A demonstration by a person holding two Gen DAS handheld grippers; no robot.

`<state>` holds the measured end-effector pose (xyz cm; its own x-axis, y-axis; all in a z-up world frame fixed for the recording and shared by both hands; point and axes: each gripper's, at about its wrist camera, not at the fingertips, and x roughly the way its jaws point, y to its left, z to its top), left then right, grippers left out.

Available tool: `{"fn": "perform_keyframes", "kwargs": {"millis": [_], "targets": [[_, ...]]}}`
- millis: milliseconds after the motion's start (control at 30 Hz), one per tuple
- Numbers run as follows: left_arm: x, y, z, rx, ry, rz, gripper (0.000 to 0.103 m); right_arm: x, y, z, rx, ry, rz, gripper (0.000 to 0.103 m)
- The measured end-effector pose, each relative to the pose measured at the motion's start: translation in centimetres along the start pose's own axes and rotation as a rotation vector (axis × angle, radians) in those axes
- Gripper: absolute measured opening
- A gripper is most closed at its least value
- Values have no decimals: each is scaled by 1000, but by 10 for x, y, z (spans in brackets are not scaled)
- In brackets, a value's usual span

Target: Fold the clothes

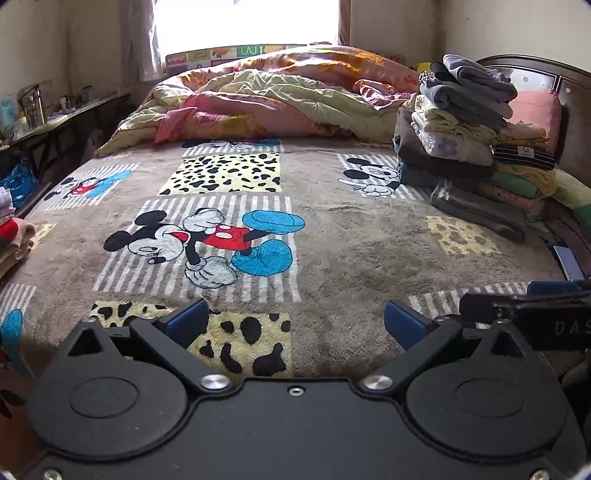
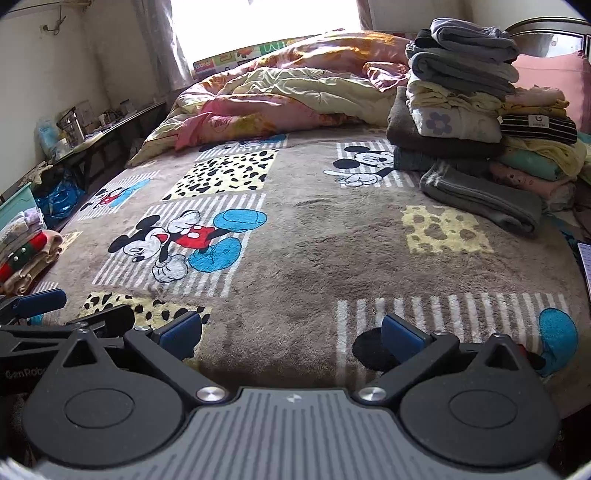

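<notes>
Looking along our left gripper [image 1: 295,321], we see its two blue-padded fingers [image 1: 188,319] spread wide at the bottom of the frame, with nothing between them but the blanket [image 1: 351,236]. Our right gripper [image 2: 291,332] stands the same way in its own view: jaws wide apart, holding nothing, hovering low over the fuzzy grey-brown surface. Each gripper shows in the other's picture, the right one at the lower right edge of the left view [image 1: 524,314], the left one at the lower left edge of the right view [image 2: 44,314], so the two sit just beside each other.

The blanket carries cartoon-mouse panels [image 1: 207,243] on grey stripes and yellow spotted squares [image 1: 225,173]. In the upper right of both frames we see a tall stack of folded clothes [image 2: 461,96] resting on the blanket, grey pieces on top, pale yellow and white ones under them, dark ones at the base. A folded grey garment [image 2: 484,199] lies just in front of the stack, touching its foot. At the left edge sits a smaller pile of clothes [image 2: 26,247] in red, tan and white.

A rumpled quilt [image 1: 266,99] in pink, orange and pale yellow fills the far end of the bed beneath the bright window [image 1: 247,22]. A dark headboard [image 1: 535,70] rises behind the stack, and a cluttered shelf [image 1: 55,118] runs along the wall at upper left.
</notes>
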<state>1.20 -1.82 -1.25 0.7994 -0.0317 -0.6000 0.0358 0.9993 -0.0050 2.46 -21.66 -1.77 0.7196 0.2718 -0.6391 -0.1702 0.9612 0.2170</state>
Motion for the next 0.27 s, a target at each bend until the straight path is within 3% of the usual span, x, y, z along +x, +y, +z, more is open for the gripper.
{"fn": "perform_keyframes", "kwargs": {"millis": [267], "targets": [[6,-2,7,13,-1,-25,102,9,-5,7,-3,0,-4,103]]}}
